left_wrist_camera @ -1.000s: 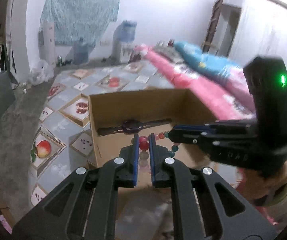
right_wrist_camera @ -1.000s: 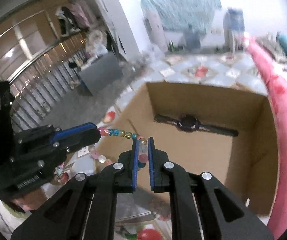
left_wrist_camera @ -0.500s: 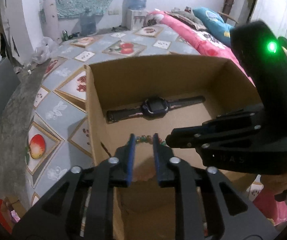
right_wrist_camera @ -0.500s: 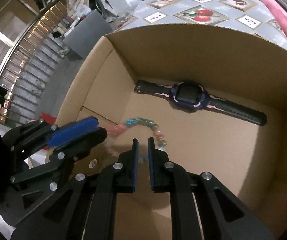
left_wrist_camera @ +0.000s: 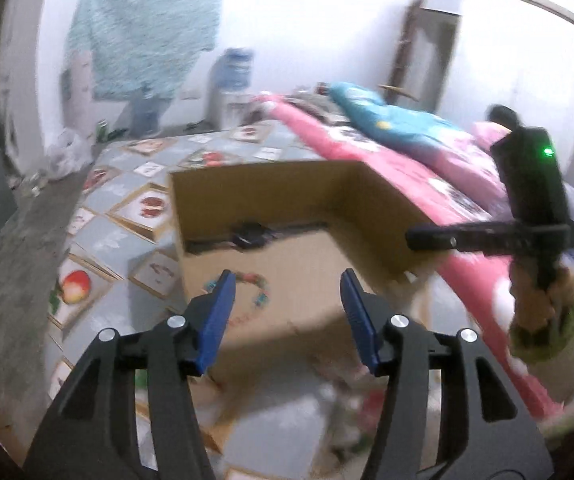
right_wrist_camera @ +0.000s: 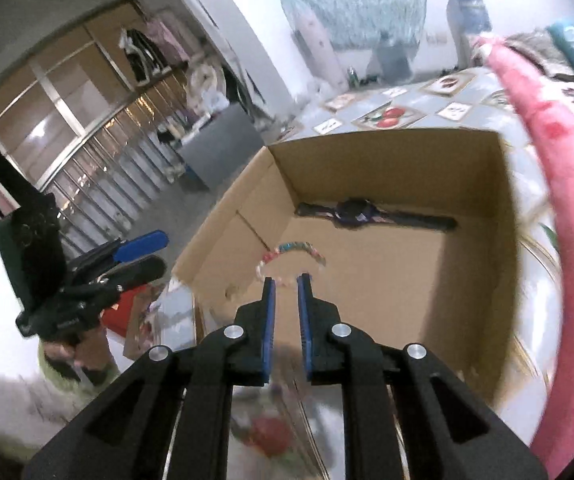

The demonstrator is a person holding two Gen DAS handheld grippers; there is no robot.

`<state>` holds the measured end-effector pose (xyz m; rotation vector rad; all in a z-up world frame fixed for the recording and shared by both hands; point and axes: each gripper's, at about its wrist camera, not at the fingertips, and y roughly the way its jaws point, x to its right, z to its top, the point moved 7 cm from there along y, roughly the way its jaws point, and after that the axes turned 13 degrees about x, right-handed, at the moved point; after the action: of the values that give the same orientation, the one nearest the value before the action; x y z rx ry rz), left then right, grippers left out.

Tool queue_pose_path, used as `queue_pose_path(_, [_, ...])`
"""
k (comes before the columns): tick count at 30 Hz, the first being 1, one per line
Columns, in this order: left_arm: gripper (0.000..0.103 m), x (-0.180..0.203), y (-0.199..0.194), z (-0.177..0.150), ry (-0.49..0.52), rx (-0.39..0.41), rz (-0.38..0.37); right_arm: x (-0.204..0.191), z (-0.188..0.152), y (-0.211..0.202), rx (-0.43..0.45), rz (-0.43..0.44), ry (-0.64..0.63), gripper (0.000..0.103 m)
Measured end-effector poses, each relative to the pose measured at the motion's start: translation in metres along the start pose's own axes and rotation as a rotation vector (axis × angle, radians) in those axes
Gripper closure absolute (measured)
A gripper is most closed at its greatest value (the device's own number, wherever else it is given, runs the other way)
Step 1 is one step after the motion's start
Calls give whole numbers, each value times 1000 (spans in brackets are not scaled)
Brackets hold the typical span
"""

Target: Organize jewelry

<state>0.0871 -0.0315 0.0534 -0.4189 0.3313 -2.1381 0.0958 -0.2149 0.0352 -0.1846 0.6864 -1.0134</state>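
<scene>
A bead bracelet (right_wrist_camera: 295, 247) lies loose on the floor of the open cardboard box (right_wrist_camera: 387, 164), in front of a dark wristwatch (right_wrist_camera: 353, 214) by the far wall. My right gripper (right_wrist_camera: 285, 280) hovers just short of the bracelet, its pads nearly together with nothing between them. In the left wrist view the bracelet (left_wrist_camera: 262, 296) and watch (left_wrist_camera: 253, 236) show in the box (left_wrist_camera: 287, 192). My left gripper (left_wrist_camera: 287, 280) is above the near wall, its jaws opening and empty. Each gripper shows from the side in the other view: right gripper (left_wrist_camera: 415, 238), left gripper (right_wrist_camera: 159, 252).
The box rests on a fruit-patterned mat (left_wrist_camera: 127, 216). Pink bedding (right_wrist_camera: 567, 208) runs along its right side. A grey bin (right_wrist_camera: 223, 148) stands beyond the box to the left. A red item (right_wrist_camera: 119, 312) lies below the left gripper. A person's sleeved hand (left_wrist_camera: 539, 312) holds the right gripper.
Both grippers held the bracelet over the box, lowered it in and let go. They have pulled back toward the near edge, and the left jaws have spread wide.
</scene>
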Motion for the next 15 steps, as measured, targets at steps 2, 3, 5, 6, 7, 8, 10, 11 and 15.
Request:
queue_pose_path(2, [51,15,-3,-19,-5,-24,-40,12,-25,-14,-4,-33,32,91])
queue_pose_path(3, [51,23,0,-31,-12,-55,-50,20,-40,-16,-16,-61,58,91])
queue_pose_path(5, [51,34,11,-55,-2,-107,-46,33,-59,-15,-39,-77,123,91])
queue_pose_path(6, [53,41,21,-66,-1,-134,-54,41,-68,-12,-50,-70,168,91])
queue_pose_path(7, [53,44,26,-72,-3,-149,-64,43,-74,-7,-57,-71,194,91])
queue_pose_path(8, [56,53,35,-80,-5,-166,-98,48,-79,-5,-63,-76,217,91])
queue_pose_path(10, [56,63,49,-87,5,-178,-142,54,-86,1,-75,-73,249,91])
queue_pose_path(11, [56,66,58,-92,11,-195,-154,54,-87,4,-80,-69,252,91])
queue_pose_path(15, [57,70,85,-102,13,-241,-191,51,-88,12,-85,-66,225,91])
